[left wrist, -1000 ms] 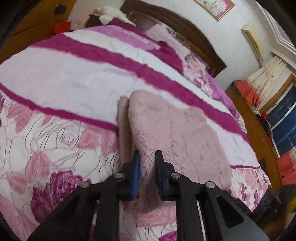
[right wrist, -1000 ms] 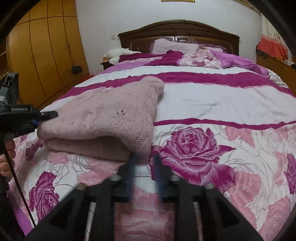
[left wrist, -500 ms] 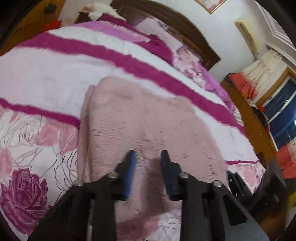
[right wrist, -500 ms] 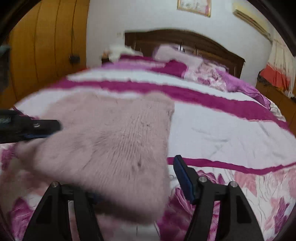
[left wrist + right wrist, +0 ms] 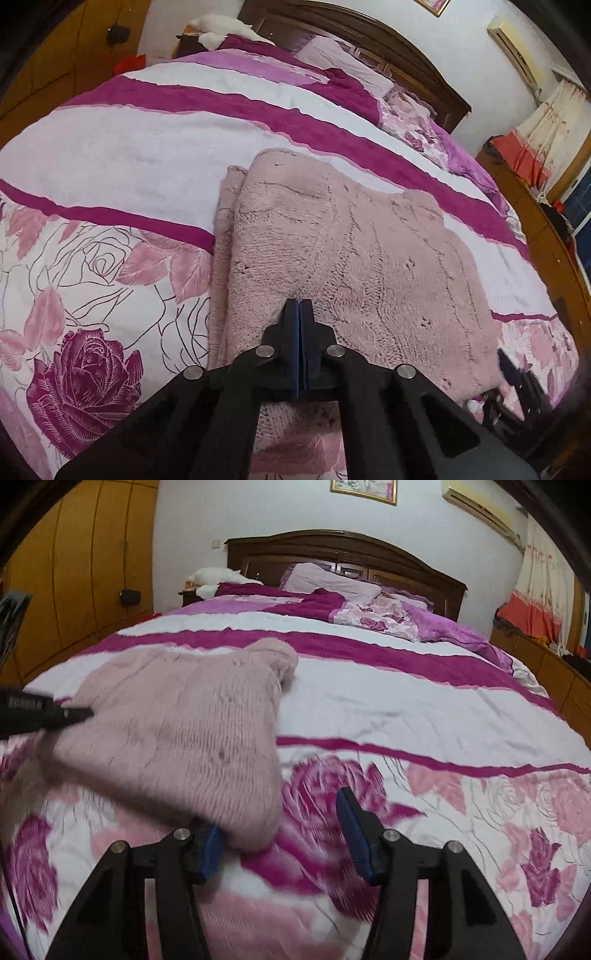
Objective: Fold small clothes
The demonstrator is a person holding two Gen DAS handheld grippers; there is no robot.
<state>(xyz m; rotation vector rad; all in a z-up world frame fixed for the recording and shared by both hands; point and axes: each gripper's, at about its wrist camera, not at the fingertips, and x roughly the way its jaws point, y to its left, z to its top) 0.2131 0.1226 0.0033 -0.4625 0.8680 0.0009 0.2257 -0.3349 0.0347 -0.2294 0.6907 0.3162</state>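
sweater (image 5: 354,258) lying folded on bed (image 5: 122,158) | left tool (image 5: 300,306) closing empty above it | right tool (image 5: 280,834) gaping, gripping nothing | we are judging only tidying left

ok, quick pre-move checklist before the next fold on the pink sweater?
1. Left tongs shut: ok, the pads meet over the pink knit sweater; whether any knit is pinched between them, cannot tell.
2. Right tongs open: ok, jaws wide, the sweater's near corner overlapping the left pad.
3. Sweater folded in layers: ok, a lower layer shows along its left edge.
4. Sweater fully on the floral bedspread: ok.
5. Fold edges aligned: not ok, the lower layer sticks out past the top one.
6. Right wrist view sharp enough to judge contact: not ok, it is motion-blurred.
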